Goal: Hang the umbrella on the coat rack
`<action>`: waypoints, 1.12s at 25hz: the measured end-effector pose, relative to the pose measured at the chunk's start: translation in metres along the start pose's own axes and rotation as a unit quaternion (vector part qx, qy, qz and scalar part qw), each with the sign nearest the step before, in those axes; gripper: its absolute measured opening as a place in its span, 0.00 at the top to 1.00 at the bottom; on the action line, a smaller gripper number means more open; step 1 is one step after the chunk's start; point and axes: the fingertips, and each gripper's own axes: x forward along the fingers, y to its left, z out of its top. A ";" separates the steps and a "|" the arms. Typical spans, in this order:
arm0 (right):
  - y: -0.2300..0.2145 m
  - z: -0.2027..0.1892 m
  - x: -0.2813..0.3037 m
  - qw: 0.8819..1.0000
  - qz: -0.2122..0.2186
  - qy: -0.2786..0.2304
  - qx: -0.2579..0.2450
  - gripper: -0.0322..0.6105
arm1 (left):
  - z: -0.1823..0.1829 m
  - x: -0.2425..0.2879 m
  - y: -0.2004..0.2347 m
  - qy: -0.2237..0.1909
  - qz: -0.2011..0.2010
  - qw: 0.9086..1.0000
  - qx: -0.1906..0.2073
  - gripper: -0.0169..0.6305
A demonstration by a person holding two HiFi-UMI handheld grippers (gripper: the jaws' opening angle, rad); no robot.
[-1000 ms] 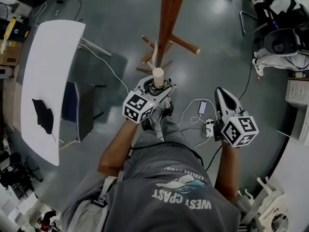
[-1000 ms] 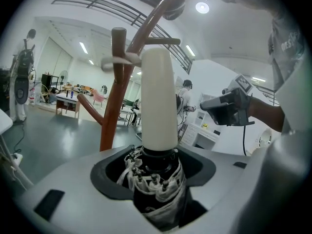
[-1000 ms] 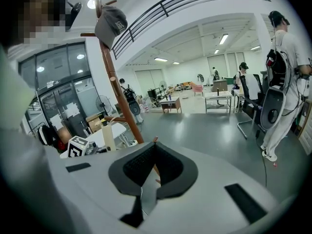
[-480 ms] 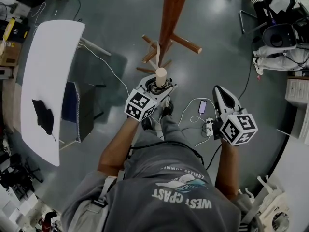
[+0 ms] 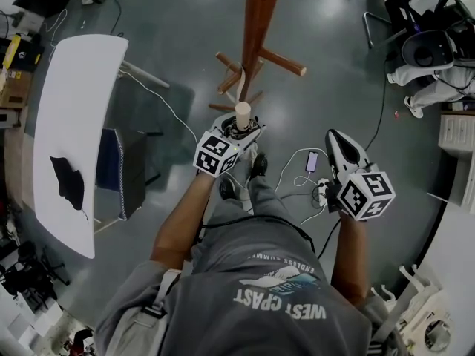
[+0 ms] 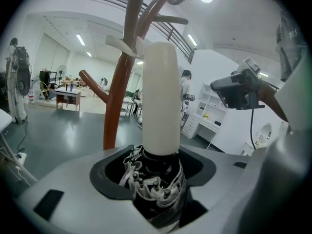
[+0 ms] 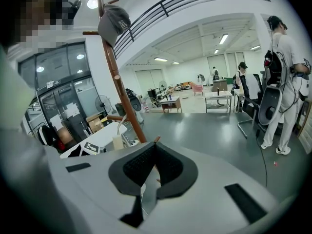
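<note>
The brown wooden coat rack (image 5: 260, 21) stands straight ahead, its lower pegs fanning out over the floor. My left gripper (image 5: 236, 130) is shut on the folded umbrella (image 6: 156, 189), whose cream handle (image 5: 243, 113) sticks up out of the jaws. A white strap (image 5: 239, 84) runs from the handle toward a peg. In the left gripper view the handle (image 6: 160, 96) stands in front of the rack's trunk (image 6: 117, 96), and the strap loop (image 6: 122, 45) lies by a peg. My right gripper (image 5: 335, 138) hangs at the right, shut, nothing in it (image 7: 155, 143). A grey cap (image 7: 114, 23) tops the rack (image 7: 122, 91).
A white table (image 5: 74, 110) with a black cloth (image 5: 67, 180) is at the left. A phone (image 5: 312, 162), a power strip and cables lie on the floor between my grippers. A person wearing gear (image 7: 285, 67) stands at the right, near chairs and desks.
My left gripper has edged slightly forward toward the rack with the umbrella. The right gripper has barely moved.
</note>
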 end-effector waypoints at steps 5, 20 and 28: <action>0.002 -0.002 -0.003 1.000 -0.003 -0.001 0.002 0.91 | -0.016 0.005 0.012 0.022 0.008 1.000 -0.005 0.55; 0.016 -0.004 -0.010 1.000 -0.012 -0.014 0.004 0.91 | -0.049 0.020 0.040 0.073 0.033 0.997 0.011 0.53; 0.025 -0.001 -0.017 0.999 -0.018 -0.028 0.006 0.91 | -0.028 0.010 0.058 0.064 0.053 0.996 0.022 0.51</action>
